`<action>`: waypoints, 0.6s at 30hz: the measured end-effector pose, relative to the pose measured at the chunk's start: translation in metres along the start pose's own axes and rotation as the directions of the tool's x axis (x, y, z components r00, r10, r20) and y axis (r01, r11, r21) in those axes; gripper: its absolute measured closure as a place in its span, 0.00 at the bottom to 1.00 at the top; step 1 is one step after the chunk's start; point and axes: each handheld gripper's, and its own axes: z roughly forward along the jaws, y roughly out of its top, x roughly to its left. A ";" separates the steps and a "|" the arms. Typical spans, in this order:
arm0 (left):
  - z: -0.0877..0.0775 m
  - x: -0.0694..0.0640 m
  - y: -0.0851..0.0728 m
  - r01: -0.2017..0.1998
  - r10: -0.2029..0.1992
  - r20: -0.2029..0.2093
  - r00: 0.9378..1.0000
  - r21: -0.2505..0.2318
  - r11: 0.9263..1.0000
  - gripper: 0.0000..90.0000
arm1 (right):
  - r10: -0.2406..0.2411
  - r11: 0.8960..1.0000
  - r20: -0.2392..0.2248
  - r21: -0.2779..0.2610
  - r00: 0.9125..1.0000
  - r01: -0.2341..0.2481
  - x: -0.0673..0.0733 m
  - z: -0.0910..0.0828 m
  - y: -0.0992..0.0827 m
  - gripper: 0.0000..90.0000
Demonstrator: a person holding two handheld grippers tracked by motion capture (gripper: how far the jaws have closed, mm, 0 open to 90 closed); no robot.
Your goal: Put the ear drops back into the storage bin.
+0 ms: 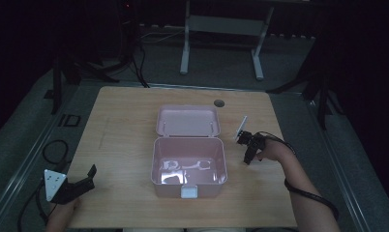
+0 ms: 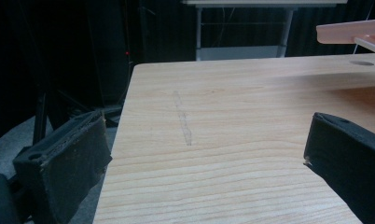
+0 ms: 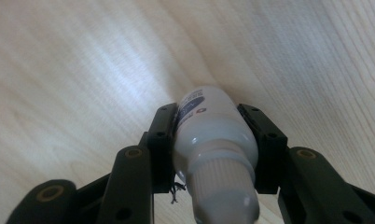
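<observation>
Left tongs [image 1: 88,175]: mine, spread wide and empty, hovering over the bench [image 1: 120,125] at its near-left corner.
Pink box [image 1: 188,166]: mid-bench, lid [image 1: 187,120] thrown back, some clear items inside that I cannot identify.
Right tongs [image 3: 216,135]: pinching a small white bottle [image 3: 212,135] at its body, cap towards me, just right of the box.
Step, as I judge it: carry the bottle over the rim and lower it before letting go.
</observation>
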 end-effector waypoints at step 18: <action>0.000 0.000 0.000 0.000 0.000 -0.001 1.000 0.001 1.000 0.00 | -0.288 0.957 0.010 -0.027 0.958 0.288 0.027 -0.008 -0.027 0.66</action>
